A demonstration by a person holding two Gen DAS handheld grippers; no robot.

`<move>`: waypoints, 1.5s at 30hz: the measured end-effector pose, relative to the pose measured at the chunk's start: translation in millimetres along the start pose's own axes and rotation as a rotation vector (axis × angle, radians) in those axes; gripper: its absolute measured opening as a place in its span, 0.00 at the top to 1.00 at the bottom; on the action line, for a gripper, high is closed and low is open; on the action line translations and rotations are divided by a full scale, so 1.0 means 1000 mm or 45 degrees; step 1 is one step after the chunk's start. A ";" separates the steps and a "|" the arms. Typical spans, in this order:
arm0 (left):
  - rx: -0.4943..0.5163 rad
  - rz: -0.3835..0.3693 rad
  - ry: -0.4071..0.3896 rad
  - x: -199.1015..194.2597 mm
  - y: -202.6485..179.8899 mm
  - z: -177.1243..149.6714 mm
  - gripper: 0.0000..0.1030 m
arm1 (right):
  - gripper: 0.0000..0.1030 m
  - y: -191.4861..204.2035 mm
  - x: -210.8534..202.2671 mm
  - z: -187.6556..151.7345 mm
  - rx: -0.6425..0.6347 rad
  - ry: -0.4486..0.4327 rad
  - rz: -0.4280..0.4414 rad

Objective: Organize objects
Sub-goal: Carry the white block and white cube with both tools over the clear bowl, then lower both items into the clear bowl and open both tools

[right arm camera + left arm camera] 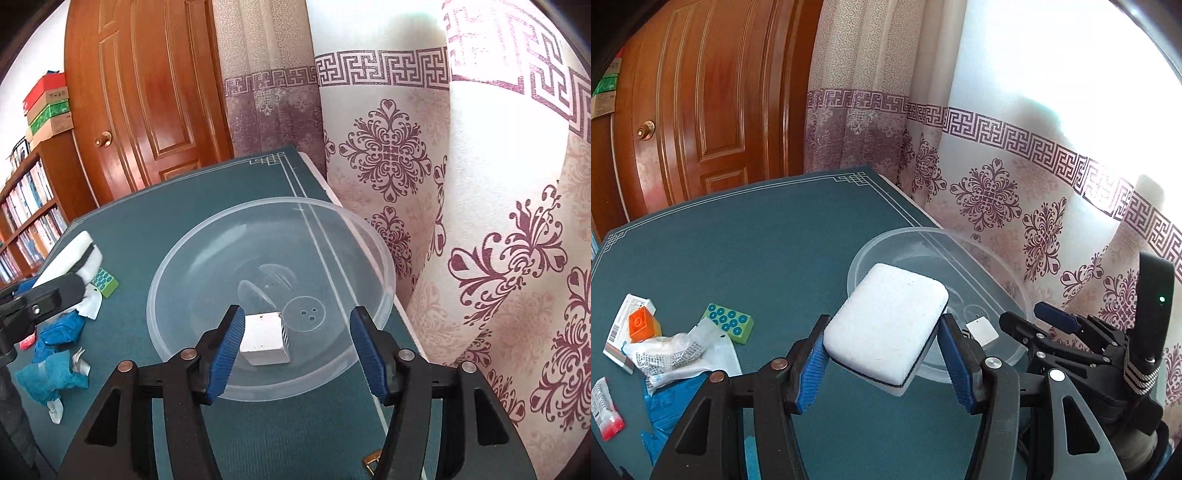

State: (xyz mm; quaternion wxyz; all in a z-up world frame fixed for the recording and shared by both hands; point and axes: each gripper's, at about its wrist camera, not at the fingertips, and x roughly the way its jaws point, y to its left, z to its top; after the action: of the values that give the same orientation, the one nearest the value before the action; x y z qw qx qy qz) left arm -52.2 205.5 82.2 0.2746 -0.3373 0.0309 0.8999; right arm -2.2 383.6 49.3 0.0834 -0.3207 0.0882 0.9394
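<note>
Sponge (886, 325) is clamped in the left gripper (882, 365), white with a dark bottom layer, blue pads squeezing both sides, held up off the teal table mat (738, 236) just at the near-left rim of the clear plastic bowl (273, 295). Right gripper (295, 354) is spread wide with nothing between the pads; a small white cube (264, 341) sits in the bowl close to its left pad, though I can't quite tell if they touch. From the left wrist view, leftover clutter sits around 8 o'clock: green studded block (729, 321), orange block (642, 325), crumpled plastic wrapper (676, 354), blue cloth (51, 350). Patterned curtain (461, 221) hangs at 3 o'clock.
</note>
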 end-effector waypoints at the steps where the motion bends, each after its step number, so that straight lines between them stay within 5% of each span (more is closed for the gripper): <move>1: 0.001 -0.008 0.006 0.005 -0.002 0.002 0.41 | 0.41 -0.001 -0.001 0.000 0.002 -0.006 0.000; 12: 0.024 -0.028 0.028 0.045 -0.021 0.017 0.40 | 0.41 -0.003 -0.005 -0.002 0.003 -0.026 0.016; 18: -0.014 -0.030 0.018 0.055 -0.019 0.022 0.23 | 0.41 -0.002 -0.004 -0.003 0.001 -0.022 0.014; 34: -0.108 0.034 -0.011 0.025 0.016 0.014 0.10 | 0.41 0.024 -0.013 -0.009 -0.053 -0.013 0.046; 45: -0.141 0.108 -0.045 -0.011 0.049 -0.001 0.08 | 0.39 0.063 -0.022 -0.015 -0.109 0.003 0.164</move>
State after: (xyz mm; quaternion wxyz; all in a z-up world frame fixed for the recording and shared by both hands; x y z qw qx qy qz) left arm -69.4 158.5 81.9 0.2176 -0.3344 -0.0097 0.9169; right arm 10.2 317.4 58.6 0.0088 -0.3186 0.0685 0.9454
